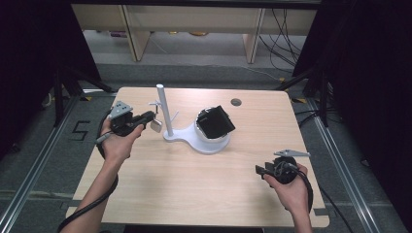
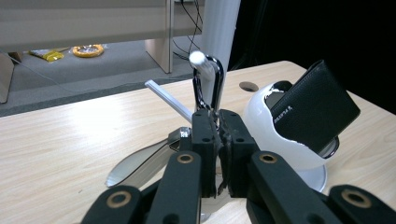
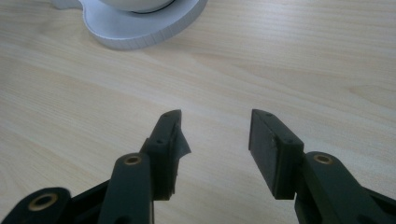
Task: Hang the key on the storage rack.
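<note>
A light wooden table is seen, with a round cable hole near its far edge. A white stand is set directly on it, toward the far middle.

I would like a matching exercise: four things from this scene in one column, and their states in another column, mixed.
1. left hand-held gripper
2. right hand-held gripper
3. black wallet
4. white stand

a. open, holding nothing
b. upright on the table
c. shut on a metal carabiner
d. leaning in the white bowl

Pairs: 1-c, 2-a, 3-d, 4-b
</note>
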Demonstrator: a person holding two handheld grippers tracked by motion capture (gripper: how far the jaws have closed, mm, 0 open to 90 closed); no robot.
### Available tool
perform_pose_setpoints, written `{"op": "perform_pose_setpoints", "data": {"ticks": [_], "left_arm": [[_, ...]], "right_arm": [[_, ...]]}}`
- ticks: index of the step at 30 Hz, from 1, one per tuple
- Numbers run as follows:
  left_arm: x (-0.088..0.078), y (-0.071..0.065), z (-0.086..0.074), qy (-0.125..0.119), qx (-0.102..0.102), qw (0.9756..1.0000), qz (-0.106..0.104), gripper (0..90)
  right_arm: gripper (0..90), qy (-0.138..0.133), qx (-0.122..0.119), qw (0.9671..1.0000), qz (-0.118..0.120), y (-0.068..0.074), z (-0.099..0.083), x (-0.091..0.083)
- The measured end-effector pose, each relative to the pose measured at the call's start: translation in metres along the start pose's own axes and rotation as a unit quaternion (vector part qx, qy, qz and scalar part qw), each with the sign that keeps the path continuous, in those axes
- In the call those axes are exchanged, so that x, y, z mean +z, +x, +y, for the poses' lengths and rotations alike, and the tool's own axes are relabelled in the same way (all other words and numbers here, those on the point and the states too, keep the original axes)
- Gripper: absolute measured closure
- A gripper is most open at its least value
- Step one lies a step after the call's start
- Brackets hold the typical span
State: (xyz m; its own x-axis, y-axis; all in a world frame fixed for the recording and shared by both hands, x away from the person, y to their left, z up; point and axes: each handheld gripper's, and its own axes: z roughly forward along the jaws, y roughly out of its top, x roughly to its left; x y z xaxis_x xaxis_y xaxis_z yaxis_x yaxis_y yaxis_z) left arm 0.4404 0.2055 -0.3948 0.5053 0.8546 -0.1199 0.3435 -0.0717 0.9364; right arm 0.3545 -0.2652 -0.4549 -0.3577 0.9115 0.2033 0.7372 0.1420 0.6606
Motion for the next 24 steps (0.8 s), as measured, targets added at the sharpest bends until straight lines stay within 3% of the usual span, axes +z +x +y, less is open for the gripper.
{"op": "perform_pose_setpoints", "data": {"ticks": [4,17,20,21,22,24], "left_arm": [[0.004,-0.001,-0.005,0.007,0.008,0.9999,0.003,85.2],[0.010,-0.003,-0.016,0.010,0.019,0.9997,0.009,84.9],[0.011,-0.004,-0.018,0.010,0.019,0.9997,0.010,83.6],[0.011,-0.004,-0.019,0.014,0.019,0.9997,0.011,82.9],[0.011,-0.003,-0.021,0.014,0.018,0.9997,0.009,82.1],[0.011,-0.003,-0.024,0.015,0.015,0.9997,0.009,80.9]], "right_arm": [[55.0,-0.007,-0.014,0.9999,0.000,-0.002,0.000,0.001],[55.0,-0.009,-0.014,0.9998,-0.002,-0.002,0.000,0.000],[55.0,0.002,-0.001,0.9999,-0.010,-0.001,-0.001,-0.001],[55.0,-0.008,-0.016,0.9998,-0.009,-0.003,-0.001,0.000],[55.0,-0.008,-0.017,0.9998,-0.009,-0.003,-0.001,0.000],[55.0,0.000,0.002,1.0000,0.000,0.000,-0.001,-0.001]]}}
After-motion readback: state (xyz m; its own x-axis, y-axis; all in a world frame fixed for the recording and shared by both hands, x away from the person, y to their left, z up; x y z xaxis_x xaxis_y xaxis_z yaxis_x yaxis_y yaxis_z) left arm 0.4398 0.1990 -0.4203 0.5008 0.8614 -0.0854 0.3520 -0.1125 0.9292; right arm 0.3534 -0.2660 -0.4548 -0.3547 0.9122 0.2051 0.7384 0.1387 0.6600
